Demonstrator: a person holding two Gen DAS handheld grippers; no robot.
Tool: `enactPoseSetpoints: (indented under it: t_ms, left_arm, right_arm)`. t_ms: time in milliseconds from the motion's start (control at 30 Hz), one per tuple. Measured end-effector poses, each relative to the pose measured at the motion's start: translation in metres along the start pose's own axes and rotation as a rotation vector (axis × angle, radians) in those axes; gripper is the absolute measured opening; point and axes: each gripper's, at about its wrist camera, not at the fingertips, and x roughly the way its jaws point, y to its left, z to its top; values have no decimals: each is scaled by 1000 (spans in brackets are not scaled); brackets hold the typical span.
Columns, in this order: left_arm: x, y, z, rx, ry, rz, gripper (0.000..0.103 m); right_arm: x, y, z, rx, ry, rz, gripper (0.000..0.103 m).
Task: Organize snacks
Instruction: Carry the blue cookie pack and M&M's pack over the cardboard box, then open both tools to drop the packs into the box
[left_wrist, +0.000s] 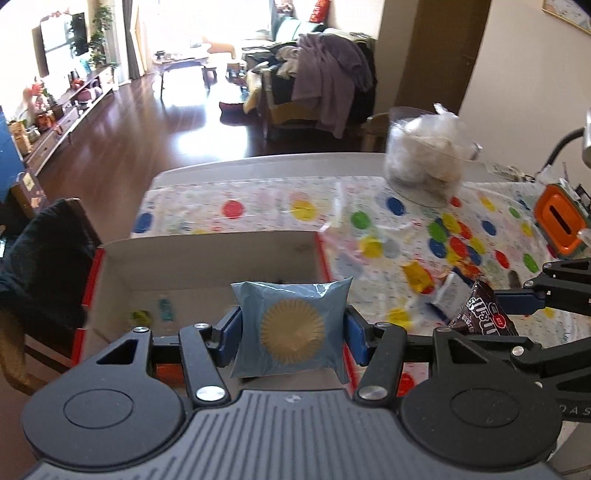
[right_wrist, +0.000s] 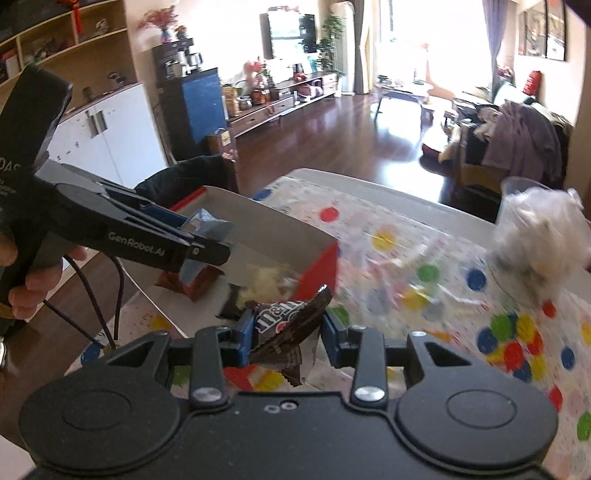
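On the left, the shallow cardboard box with red outer walls and a pale inside (left_wrist: 110, 254) sits on the table (left_wrist: 258, 162), which is covered by a white plastic cloth printed with coloured dots (left_wrist: 258, 210). A few small wrapped snacks lie on the box floor; they are too blurred to name.

The left hand-held gripper (left_wrist: 293, 328) hangs above the box's near right corner, its blue pads pressed against both sides of a grey-blue pillow-shaped snack packet with a gold sunburst disc (left_wrist: 291, 328). From the right wrist view, the same packet (right_wrist: 210, 229) is seen held above the open box (right_wrist: 266, 221).

Right of the box, small yellow and white wrapped sweets (left_wrist: 417, 277) lie loose on the cloth. The right hand-held gripper (right_wrist: 287, 332) is closed on a dark brown M&M's chocolate bag (right_wrist: 284, 325), held above the table just beside the box's red corner. In the left wrist view this bag (left_wrist: 480, 314) shows at the right.

Farther right stands a clear plastic bag of pale contents (left_wrist: 424, 155), and at the edge an orange-topped container (left_wrist: 561, 218).
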Motion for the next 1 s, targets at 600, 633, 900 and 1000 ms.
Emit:
enactPoseSetpoints:
  t_ms: [600,633,900,1000]
  left_arm:
    - [45,112,11,-68,111,122,57]
    - [50,115,11,-68,123,125,57]
    - [87,136,18,-85,235,135,57]
    - [101,140,19,-85,289,138,57]
  right_arm:
    - [117,31,62,-1,104,-1,36]
    - [123,32,64,-1,115,1,36]
    - [178,34,75,-33,206,-5,36]
    - [193,33,76,-36,236,-10,36]
